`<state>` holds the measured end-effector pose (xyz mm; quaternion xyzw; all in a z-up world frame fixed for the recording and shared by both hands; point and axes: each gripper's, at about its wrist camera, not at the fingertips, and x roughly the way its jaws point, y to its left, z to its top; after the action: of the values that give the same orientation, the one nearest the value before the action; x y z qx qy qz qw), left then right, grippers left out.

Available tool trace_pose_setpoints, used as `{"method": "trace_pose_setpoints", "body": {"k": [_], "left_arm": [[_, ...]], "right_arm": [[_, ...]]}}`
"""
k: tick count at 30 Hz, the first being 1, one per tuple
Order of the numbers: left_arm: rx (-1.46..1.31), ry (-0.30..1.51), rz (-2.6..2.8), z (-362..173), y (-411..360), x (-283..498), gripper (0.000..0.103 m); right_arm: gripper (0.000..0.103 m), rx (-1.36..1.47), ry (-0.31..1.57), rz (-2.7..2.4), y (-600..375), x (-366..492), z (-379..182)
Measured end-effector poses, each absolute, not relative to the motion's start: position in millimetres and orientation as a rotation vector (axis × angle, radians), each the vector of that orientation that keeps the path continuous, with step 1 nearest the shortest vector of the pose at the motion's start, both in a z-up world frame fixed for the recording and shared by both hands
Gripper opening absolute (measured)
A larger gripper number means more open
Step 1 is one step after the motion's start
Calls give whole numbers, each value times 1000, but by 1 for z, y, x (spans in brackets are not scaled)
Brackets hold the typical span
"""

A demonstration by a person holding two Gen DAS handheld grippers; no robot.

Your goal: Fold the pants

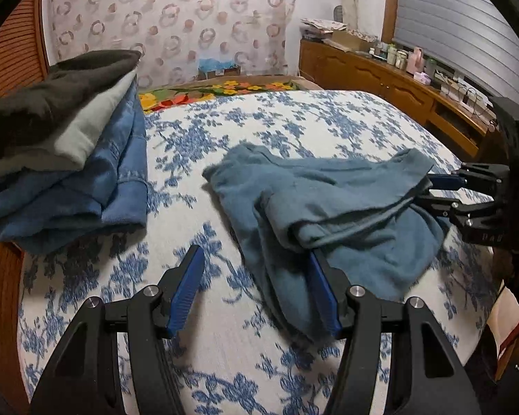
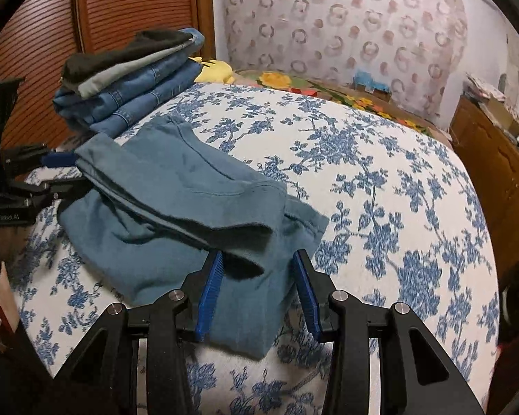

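Left wrist view caught the teal pants [image 1: 328, 207] lying half-folded on the floral bedspread [image 1: 259, 131], right of a stack of folded clothes [image 1: 65, 159]. The left gripper [image 1: 256, 276] stood spread — its right pad touched the pants' near edge, nothing between the jaws. The right gripper [image 2: 257, 276] sat at the opposite edge, jaws apart with cloth lying between them, pads not pressing it. A wooden dresser [image 1: 380, 72] ran along the far wall.
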<state>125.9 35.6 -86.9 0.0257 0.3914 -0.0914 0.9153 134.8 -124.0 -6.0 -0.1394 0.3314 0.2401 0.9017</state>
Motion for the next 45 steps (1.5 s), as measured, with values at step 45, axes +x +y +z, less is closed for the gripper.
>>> {"method": "trace_pose_setpoints", "body": {"k": [45], "left_arm": [[-13, 778, -78, -80, 48, 164, 61]], "right_arm": [[7, -160, 677, 584, -113, 208, 18]]}}
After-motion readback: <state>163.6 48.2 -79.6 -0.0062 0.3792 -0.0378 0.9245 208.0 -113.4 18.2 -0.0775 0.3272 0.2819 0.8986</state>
